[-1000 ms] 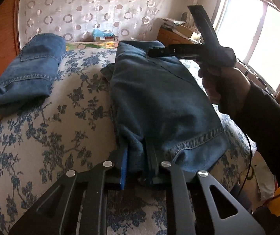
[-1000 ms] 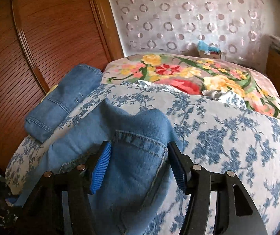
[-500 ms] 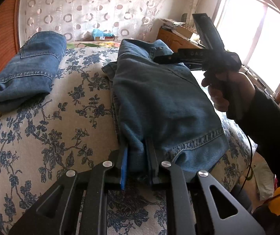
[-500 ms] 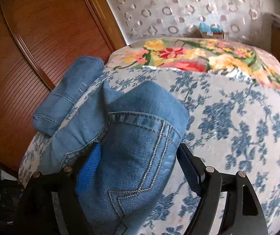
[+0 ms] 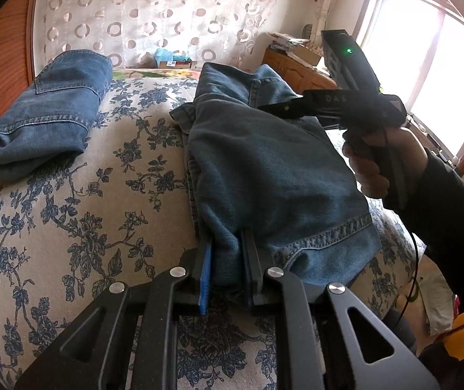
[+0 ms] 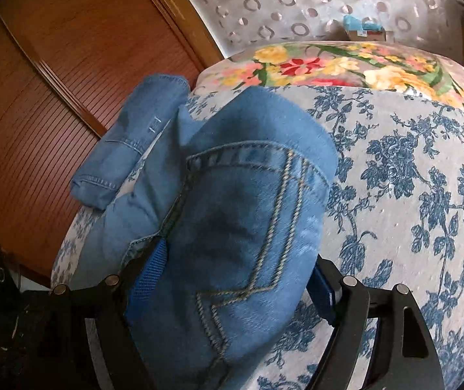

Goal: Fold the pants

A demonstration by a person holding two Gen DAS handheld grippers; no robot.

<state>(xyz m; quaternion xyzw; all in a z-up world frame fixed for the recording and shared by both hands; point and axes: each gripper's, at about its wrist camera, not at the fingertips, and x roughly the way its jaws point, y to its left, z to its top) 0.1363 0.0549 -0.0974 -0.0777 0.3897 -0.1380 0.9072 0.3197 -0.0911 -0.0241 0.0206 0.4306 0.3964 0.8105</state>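
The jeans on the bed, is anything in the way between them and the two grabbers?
No, nothing. The left gripper is already shut on the near edge of the jeans. The right gripper has the other end between its open fingers. The folded jeans lie off to the side.

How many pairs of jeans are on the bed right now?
2. One folded pair lies near the far left edge of the bed. The other pair lies mid-bed, pinched by the left tool. None seem hidden.

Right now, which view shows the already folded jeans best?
Left wrist view: the folded jeans lie whole on the floral bedspread, pocket visible. Right wrist view catches them at the bed's edge, partly hidden behind the held jeans.
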